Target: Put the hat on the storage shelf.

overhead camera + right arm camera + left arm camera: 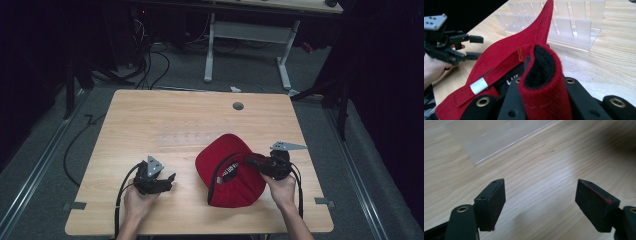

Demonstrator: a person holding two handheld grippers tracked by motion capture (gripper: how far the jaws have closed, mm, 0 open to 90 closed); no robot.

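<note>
Right gripper (537, 100) is clamped on a folded edge of the red cap (227, 170) — red fabric with black lining bunched between its jaws, seen close up in the right gripper view. The cap sits at the tip of that gripper, spreading away from it toward the left gripper, upside down with its inside and a small white tag (479, 85) showing; whether it is lifted or resting on the wooden table (165, 120) I cannot tell. Beyond the cap from the right gripper stands a clear plastic rack (571, 25) with upright slots, on the table, apart from the cap.

Left gripper (167, 181) has its jaws wide apart, nothing between them — only bare wood under them in the left gripper view, with the clear rack's edge farther ahead. It hangs near the cap's rim but not touching.

Farther out: a grey cable grommet (238, 106) near the table's far edge, black cables (150, 65) on the grey floor, and a white-legged desk frame (250, 35) behind. Nothing blocks the gap between left gripper and cap.
</note>
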